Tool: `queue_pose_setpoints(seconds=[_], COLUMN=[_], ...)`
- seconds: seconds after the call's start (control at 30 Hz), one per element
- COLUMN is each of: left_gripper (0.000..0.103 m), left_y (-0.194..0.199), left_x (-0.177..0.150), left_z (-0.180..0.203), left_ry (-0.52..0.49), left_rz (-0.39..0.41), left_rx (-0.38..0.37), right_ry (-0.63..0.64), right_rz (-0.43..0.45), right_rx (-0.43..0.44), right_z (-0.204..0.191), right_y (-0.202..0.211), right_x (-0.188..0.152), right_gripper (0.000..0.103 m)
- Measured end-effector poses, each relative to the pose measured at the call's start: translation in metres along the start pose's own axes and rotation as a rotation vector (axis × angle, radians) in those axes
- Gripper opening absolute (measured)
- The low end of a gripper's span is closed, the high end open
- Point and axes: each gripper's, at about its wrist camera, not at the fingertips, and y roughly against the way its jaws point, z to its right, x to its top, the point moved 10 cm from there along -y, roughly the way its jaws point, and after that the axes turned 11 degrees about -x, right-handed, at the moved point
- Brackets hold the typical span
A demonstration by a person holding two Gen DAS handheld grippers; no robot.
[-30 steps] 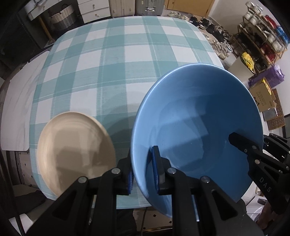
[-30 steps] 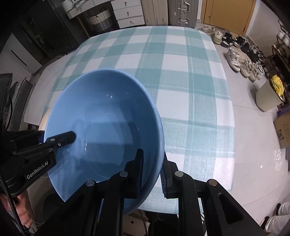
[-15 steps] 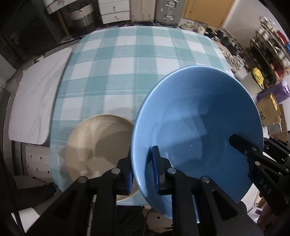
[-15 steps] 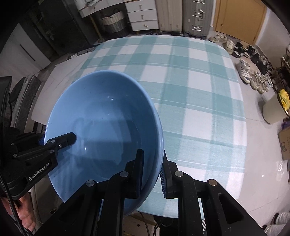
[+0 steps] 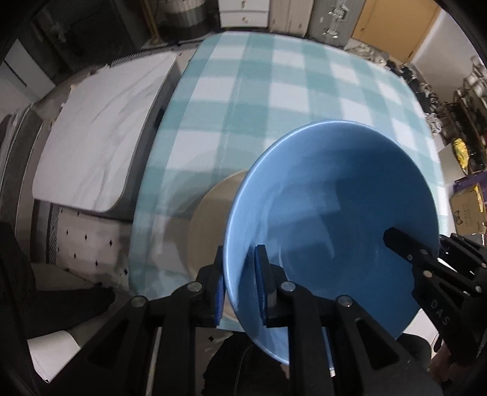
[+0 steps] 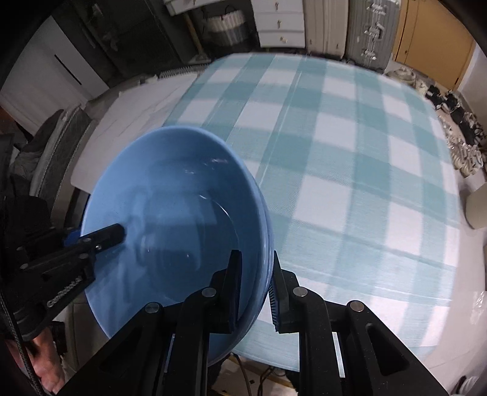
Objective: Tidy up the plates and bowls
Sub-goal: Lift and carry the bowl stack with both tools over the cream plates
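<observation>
Both grippers hold one large blue bowl [image 5: 331, 213] by opposite sides of its rim, above the table's near edge. My left gripper [image 5: 239, 283] is shut on its left rim. My right gripper [image 6: 255, 289] is shut on its right rim; the bowl also shows in the right wrist view [image 6: 170, 225]. A beige plate [image 5: 210, 219] lies on the checked tablecloth [image 5: 274, 91] near the front edge, mostly hidden behind and below the bowl. The plate does not show in the right wrist view.
A white padded surface [image 5: 100, 134] adjoins the table on the left. Drawers [image 6: 280, 21] and a suitcase [image 6: 371, 30] stand beyond the far edge. Shoes [image 6: 465, 152] and a cardboard box [image 5: 468, 207] lie on the floor at the right.
The bowl, held by both grippers, has moved left over the beige plate, which now lies largely behind the bowl. Both grips are unchanged.
</observation>
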Motion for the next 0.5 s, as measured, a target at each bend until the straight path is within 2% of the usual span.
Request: queue_pose_setpoints(seconds=[0.13,0.23,0.5], left_gripper=[0.014,0.014,0.014], left_y=[-0.011,-0.017,-0.018], left_x=[-0.006,-0.010,-0.009], left_z=[-0.026,-0.038,-0.038], left_ry=[0.033,0.050,0.028], left_rz=[-0.010,-0.018,0.001], left_rx=[-0.001,0.003,-0.009], right_ry=[0.007,0.034,0.049], right_rz=[-0.050,-0.058,-0.059], right_rx=[0.048,0.043,0.032], right_z=[-0.027,-0.043,-0.048], right_y=[-0.031,-0.040,-0.045], right_x=[-0.009,-0.012,-0.009], right_gripper=[0.015,0.015,0.015])
